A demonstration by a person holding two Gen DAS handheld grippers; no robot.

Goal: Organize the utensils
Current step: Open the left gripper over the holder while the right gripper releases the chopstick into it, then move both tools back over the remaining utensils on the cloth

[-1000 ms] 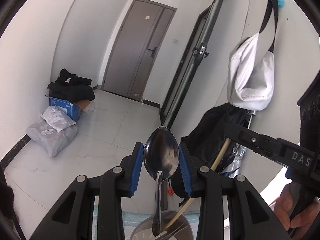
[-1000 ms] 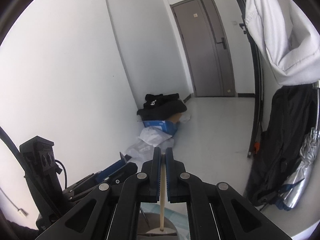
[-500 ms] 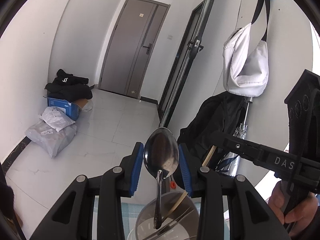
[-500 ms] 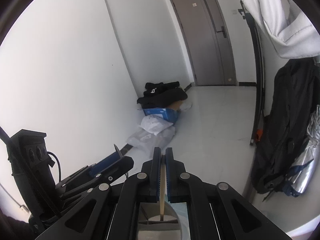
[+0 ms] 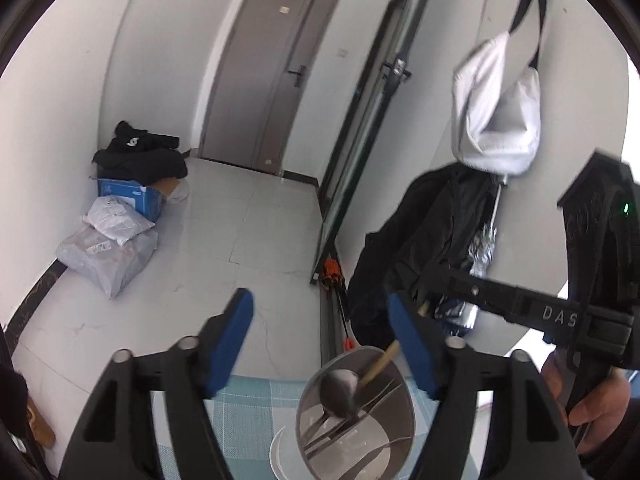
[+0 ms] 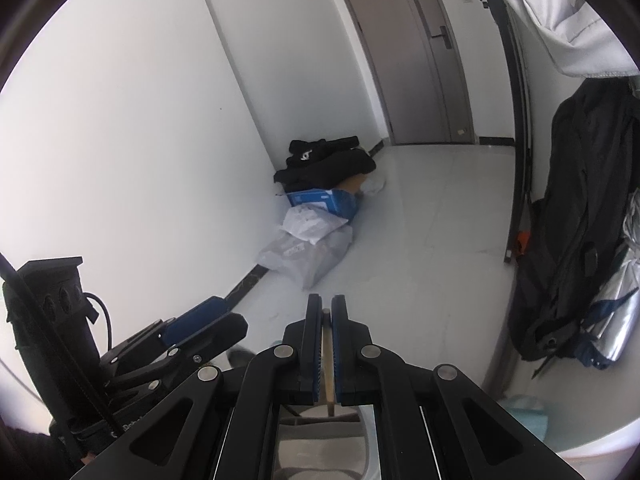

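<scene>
We are working over a metal holder cup (image 5: 354,412) standing on a white dish (image 5: 280,454) on the bench (image 5: 256,404), near its far edge, where a blue checked cloth is covering it. Our left tool (image 5: 320,336) has just been opening its jaws and is now standing wide with nothing between the blue pads; the steel spoon (image 5: 340,394) is lying in the cup, bowl uppermost, leaning against the rim among other steel cutlery. Our right tool (image 6: 326,354) is pinching a wooden chopstick (image 6: 328,364) between nearly closed pads, the stick pointing down so its lower end is already reaching into the cup.

We are judging the spoon to be stiff, light and slick; it is best taken by the flat of the handle or across the bowl, since polished steel is likely to slide out of a loose pinch. The chopstick is lighter still, stiff and thin, with a wood grain giving better friction; a grip near the upper end is keeping it hanging straight, though it may swivel if we are squeezing too gently. The cup is looking tippy on its dish, so releases are wanting care
</scene>
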